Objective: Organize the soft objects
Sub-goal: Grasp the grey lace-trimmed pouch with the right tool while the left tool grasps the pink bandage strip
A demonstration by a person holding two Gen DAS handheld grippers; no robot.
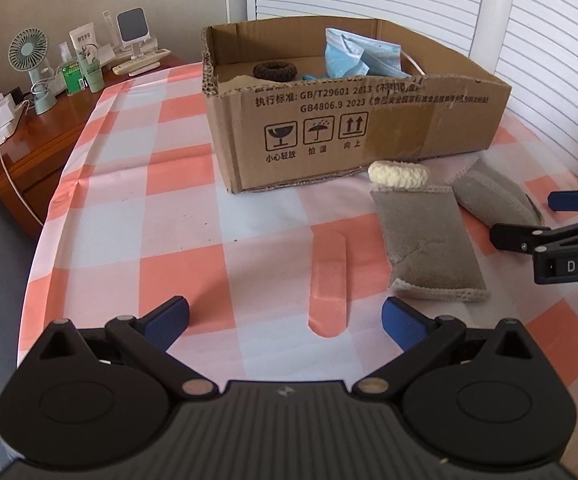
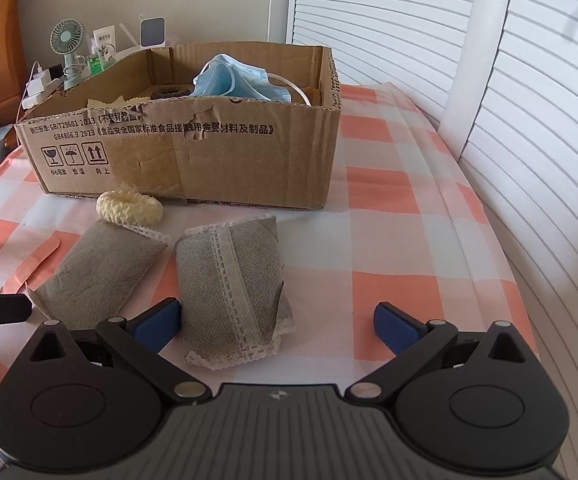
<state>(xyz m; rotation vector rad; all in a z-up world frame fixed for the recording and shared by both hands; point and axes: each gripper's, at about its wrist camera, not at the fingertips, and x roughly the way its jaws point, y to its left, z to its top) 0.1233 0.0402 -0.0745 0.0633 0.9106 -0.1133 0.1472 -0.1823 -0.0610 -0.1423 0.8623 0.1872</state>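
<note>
- Both your grippers are empty, jaws spread wide. Left gripper [image 1: 285, 318] hovers over the checked cloth [image 1: 177, 216] with only a plaster strip [image 1: 328, 284] between its fingers. Right gripper [image 2: 277, 322] sits low at the near end of a grey pouch [image 2: 231, 280].
- That pouch lies off-centre, up against the right gripper's left finger. Close now and you'd likely pinch only an edge, or shove it sideways.
- Second grey pouch [image 2: 97, 272] lies just left of it, and a cream knitted ring [image 2: 129, 206] rests touching its far end, close to the box wall. Lift this pouch carelessly and the ring could get dragged along.
- Cardboard box [image 2: 229, 152] stands at the far side, already holding a blue face mask [image 2: 233, 80] and a dark ring [image 2: 171, 92].
- The box's near rim is torn and bent, so a pouch carried low could catch there and drop outside.
- The pouches look loosely filled, so they'd probably sag and slip from a shallow grip.
- Your grippers are near each other: the right one shows at the right edge of the left view, so reaching for neighbouring pouches risks a collision.
</note>
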